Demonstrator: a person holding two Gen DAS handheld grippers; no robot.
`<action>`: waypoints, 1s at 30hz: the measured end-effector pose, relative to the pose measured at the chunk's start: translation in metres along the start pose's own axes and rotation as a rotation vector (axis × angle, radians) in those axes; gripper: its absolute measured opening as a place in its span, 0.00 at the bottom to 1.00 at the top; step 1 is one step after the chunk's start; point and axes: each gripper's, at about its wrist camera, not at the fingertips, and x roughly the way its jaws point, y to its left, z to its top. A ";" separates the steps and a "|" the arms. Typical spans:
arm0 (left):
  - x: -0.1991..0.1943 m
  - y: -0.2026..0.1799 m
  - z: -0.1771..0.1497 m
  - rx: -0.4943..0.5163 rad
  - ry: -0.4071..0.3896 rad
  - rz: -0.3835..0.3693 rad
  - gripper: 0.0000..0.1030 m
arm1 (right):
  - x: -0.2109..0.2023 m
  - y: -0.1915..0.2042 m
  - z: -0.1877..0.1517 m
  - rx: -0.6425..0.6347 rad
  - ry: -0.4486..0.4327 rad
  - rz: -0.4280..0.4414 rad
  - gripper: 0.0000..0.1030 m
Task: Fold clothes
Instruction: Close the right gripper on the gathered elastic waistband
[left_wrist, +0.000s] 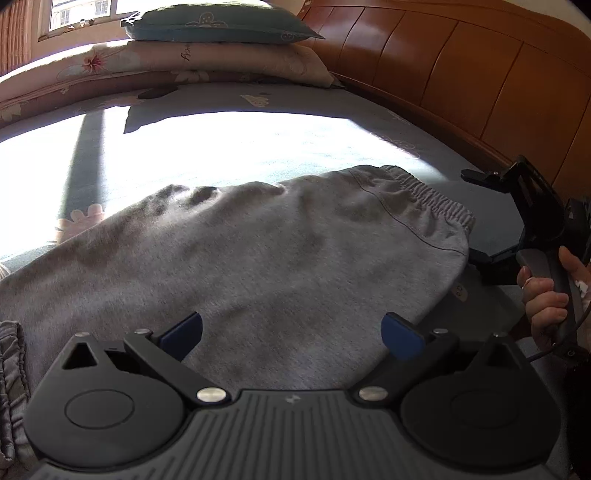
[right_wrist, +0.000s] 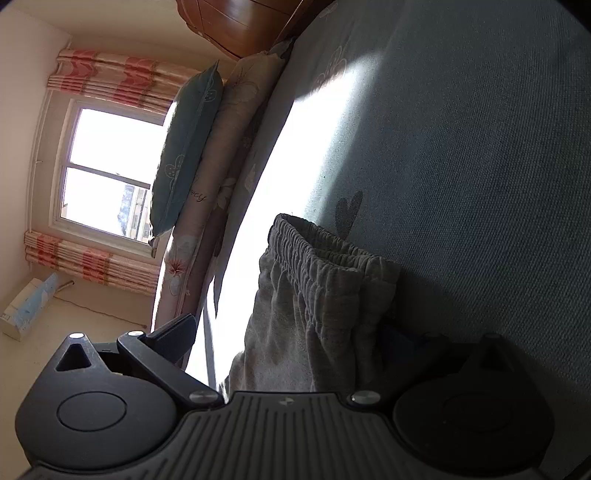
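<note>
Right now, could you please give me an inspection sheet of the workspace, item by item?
Surface: blue-grey bed sheet, partly in bright sunlight.
Job's things: grey sweatpants spread flat, elastic waistband toward the headboard side.
Clutter: teal pillow stacked on a floral pillow; more bunched grey fabric at the left edge.
Grippers: left tool open over the sweatpants; right tool open, straddling the waistband corner, held by a hand.
Cables: one black cable below that hand.
Surroundings: wooden headboard, window, striped curtains.
</note>
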 end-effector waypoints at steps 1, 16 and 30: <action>0.003 -0.005 0.003 0.026 -0.005 -0.005 0.99 | -0.004 -0.004 0.000 0.009 -0.012 0.032 1.00; 0.094 -0.172 0.001 0.895 -0.172 0.001 0.99 | -0.026 -0.033 0.012 0.045 0.009 0.257 1.00; 0.133 -0.204 -0.002 0.973 -0.266 0.231 0.99 | -0.023 -0.035 0.016 0.060 0.050 0.303 1.00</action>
